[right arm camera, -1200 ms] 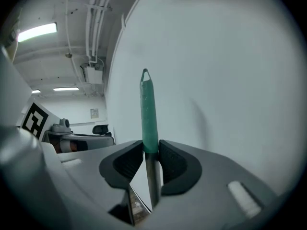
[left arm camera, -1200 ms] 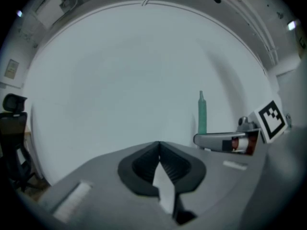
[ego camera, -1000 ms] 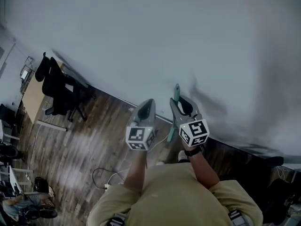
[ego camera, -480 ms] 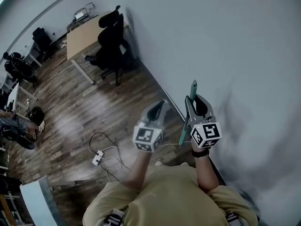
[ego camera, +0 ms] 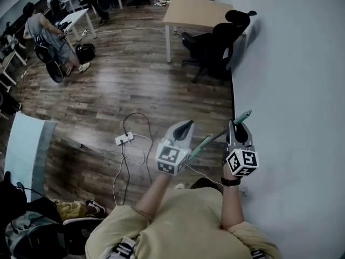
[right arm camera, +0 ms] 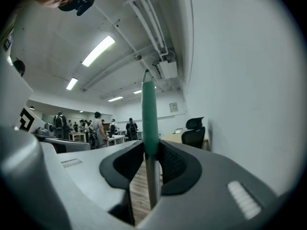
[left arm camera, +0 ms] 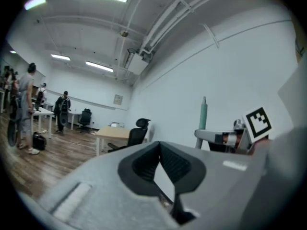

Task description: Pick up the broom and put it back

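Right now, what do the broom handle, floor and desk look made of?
broom handle: matte green sleeve, probably plastic or rubber; below it a bare grey shaft with a dull sheen, likely metal.
floor: dark wood-look planks, glossy; seams and light glare show. Real wood or laminate is unclear.
desk: pale wood-tone top, matte, probably laminate; white legs, likely painted metal.

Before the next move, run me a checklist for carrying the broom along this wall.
1. Right gripper clamped on broom handle: ok, pads press its green grip.
2. Left gripper free: ok, jaws together, nothing between.
3. Bristle end clear of floor: cannot tell, not in view.
4. Floor ahead clear: not ok, power strip and cable lie there.
5. Room beside wall: not ok, office chair stands by it ahead.
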`<state>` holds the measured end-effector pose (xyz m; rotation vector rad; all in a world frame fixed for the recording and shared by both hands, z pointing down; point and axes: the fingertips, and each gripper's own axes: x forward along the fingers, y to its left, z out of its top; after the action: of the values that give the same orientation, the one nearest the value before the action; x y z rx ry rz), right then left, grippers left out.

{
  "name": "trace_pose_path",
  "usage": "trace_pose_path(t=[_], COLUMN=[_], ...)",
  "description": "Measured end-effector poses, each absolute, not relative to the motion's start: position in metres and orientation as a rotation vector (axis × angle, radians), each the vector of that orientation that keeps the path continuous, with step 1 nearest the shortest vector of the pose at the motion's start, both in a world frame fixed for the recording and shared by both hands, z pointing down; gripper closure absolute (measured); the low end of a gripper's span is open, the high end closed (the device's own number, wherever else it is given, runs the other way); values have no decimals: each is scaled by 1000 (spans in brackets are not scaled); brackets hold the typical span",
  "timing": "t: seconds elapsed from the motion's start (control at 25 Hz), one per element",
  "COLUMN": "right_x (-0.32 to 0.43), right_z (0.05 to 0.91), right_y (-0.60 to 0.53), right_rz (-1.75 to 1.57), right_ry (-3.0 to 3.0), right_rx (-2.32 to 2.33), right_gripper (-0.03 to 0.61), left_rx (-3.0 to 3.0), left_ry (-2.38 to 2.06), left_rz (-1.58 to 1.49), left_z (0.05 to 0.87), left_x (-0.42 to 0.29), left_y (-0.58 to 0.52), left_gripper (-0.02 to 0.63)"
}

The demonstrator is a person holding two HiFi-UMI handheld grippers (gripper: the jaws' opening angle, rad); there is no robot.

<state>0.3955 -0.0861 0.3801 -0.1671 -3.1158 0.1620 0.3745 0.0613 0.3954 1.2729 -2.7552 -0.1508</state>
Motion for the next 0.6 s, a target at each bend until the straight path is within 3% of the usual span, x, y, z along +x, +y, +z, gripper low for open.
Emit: trace_pose_path(t=[0.36,0.6], right_x=[255,138], right_z=[410,406], right_y=[71,124], right_rz=[112,144], right_ry=[-2976,-2862], right_rx=[-775,-1138], right_gripper=[479,480], left_rx=[795,486], left_ry=[-2957,-3056], left_rz=[-253,-230], left_z=[426,422], left_x=[292,191], left_y=[203,244], left_gripper=[612,612])
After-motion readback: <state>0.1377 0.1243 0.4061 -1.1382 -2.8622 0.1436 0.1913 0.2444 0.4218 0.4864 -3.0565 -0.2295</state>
